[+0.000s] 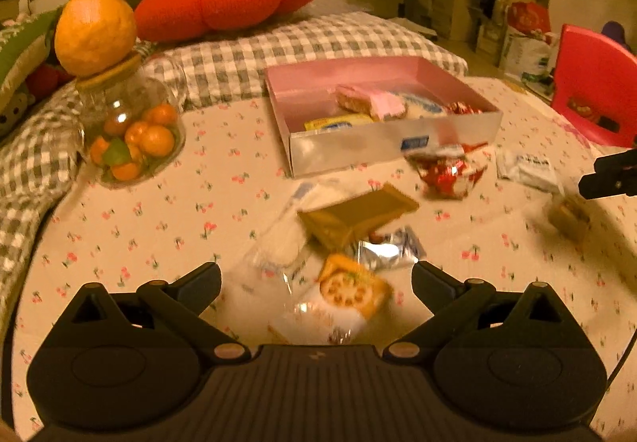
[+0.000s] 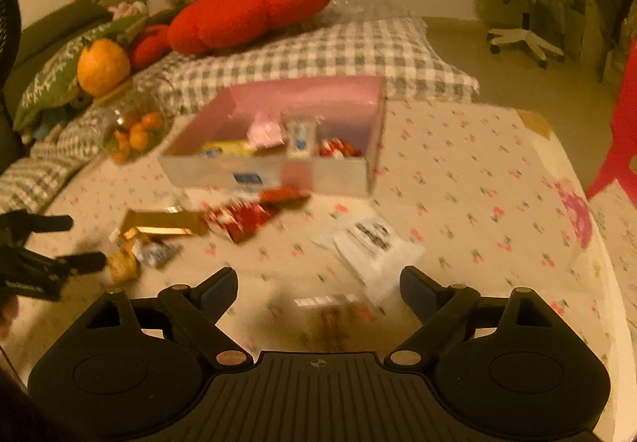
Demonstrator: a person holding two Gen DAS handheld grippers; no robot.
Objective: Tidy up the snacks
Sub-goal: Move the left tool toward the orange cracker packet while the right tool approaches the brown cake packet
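1. My left gripper (image 1: 316, 276) is spread wide over the cracker packet (image 1: 350, 292); the crinkly wrapper could slip.
2. My right gripper (image 2: 318, 284), also apart, hovers over a blurry brown snack (image 2: 332, 318).
3. The pink box (image 1: 392, 141) sits behind the pile, so I might knock the red candies (image 1: 448, 171).

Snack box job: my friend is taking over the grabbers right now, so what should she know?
Left gripper: open, holding nothing, over the orange cracker packet.
Right gripper: open, holding nothing, above a blurry brown packet.
Pink box: a few snacks already inside.
Still out on the tablecloth: gold packet, silver packet, clear white packet, red wrappers, white packet.
Left to do: put them in the box.
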